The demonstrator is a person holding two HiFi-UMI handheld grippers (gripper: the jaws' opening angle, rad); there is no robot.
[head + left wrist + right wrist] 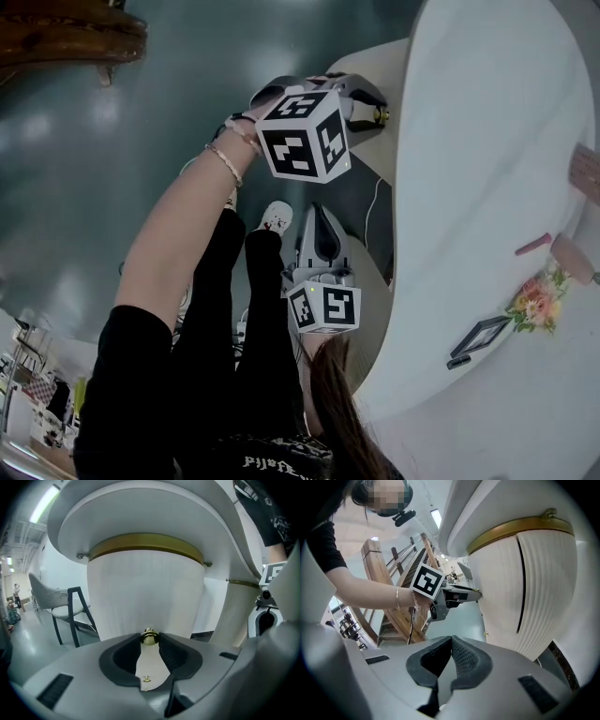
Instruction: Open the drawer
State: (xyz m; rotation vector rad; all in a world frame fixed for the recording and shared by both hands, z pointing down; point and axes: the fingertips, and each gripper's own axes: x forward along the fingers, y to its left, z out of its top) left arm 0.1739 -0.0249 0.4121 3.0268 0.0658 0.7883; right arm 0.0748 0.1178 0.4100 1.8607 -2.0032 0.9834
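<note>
The drawer front (145, 592) is a curved, white, ribbed panel under a gold band, below the white tabletop (487, 141). A small gold knob (149, 634) sticks out of it. My left gripper (150, 638) is level with the knob, and its dark pads press on the knob from both sides. In the head view this gripper (373, 111) reaches to the knob (382, 115) under the table edge. From the right gripper view the left gripper (474, 594) touches the drawer front (543, 588). My right gripper (451, 640) hangs back from the drawer, shut on nothing; the head view shows it (319, 214) below the left one.
On the tabletop lie a small picture frame (480, 335), a bunch of flowers (536, 305) and a pink object (532, 246). A chair (70, 606) stands left of the drawer unit. A wooden frame (389, 597) rises behind the left arm. The person's legs (234, 309) are below.
</note>
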